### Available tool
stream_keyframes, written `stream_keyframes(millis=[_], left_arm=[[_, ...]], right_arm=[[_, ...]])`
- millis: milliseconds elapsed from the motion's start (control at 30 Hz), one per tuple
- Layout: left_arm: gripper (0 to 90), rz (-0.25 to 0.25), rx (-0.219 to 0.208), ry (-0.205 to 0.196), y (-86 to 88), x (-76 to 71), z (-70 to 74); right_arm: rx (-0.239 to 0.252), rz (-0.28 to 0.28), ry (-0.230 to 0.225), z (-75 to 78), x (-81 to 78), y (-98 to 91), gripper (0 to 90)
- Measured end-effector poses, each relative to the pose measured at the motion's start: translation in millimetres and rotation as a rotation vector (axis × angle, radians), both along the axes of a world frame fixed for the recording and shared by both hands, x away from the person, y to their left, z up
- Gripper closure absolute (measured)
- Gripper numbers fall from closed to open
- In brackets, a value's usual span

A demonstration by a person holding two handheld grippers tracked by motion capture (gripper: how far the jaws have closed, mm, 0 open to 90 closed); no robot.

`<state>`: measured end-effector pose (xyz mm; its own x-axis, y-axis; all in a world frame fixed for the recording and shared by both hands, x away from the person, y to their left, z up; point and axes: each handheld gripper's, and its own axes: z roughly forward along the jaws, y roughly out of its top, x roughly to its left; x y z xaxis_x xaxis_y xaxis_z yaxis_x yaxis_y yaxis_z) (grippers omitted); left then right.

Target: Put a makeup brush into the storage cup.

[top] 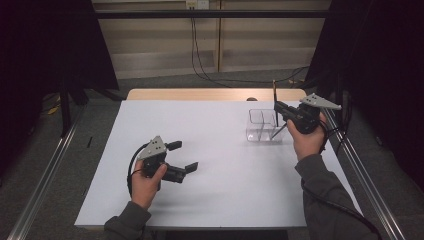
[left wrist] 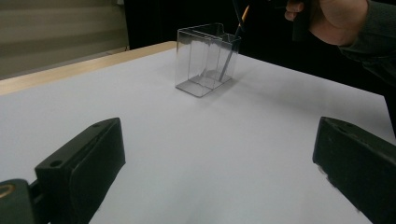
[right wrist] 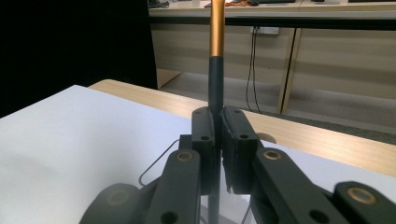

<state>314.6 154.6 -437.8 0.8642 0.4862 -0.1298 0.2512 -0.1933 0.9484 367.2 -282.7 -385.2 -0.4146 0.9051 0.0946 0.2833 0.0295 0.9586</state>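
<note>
A clear two-compartment plastic box (top: 261,126) stands at the table's far right. My right gripper (top: 276,107) hovers just above it, shut on a dark pen with an orange-gold upper section (top: 274,95) that it holds almost upright. In the right gripper view the jaws (right wrist: 218,121) clamp the pen's shaft (right wrist: 216,42). The left gripper view shows the pen (left wrist: 230,53) reaching down into the box (left wrist: 201,60), in the compartment on the right hand's side. My left gripper (top: 183,156) rests low at the near left, open and empty, its jaws (left wrist: 217,140) wide apart.
The white tabletop (top: 215,170) spreads between the two grippers. A wooden strip (top: 200,94) runs along its far edge. Metal rails (top: 45,175) flank the table on both sides. The person's right hand (left wrist: 331,18) is above the box.
</note>
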Motion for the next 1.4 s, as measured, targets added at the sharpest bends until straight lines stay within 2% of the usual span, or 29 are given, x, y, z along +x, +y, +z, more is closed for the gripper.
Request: stream_keyframes(millis=[233,733,900,1400], left_arm=[[2.1,-0.005,-0.006,0.004,0.1,0.7,-1.1],[2.1,-0.001,0.01,0.003,0.2,1.2,-1.8],[2.0,-0.003,0.0,0.006,-0.2,1.5,-2.3],[2.0,0.004,0.007,0.007,-0.5,1.7,-2.6]], right_arm=[[-0.006,-0.01,-0.004,1.1,2.6,-3.3,84.2],[-0.003,-0.032,-0.007,1.7,8.2,-11.2,84.2],[-0.003,-0.048,-0.011,0.4,9.7,-15.2,84.2],[0.01,-0.063,0.0,-5.4,12.2,-19.9,84.2]])
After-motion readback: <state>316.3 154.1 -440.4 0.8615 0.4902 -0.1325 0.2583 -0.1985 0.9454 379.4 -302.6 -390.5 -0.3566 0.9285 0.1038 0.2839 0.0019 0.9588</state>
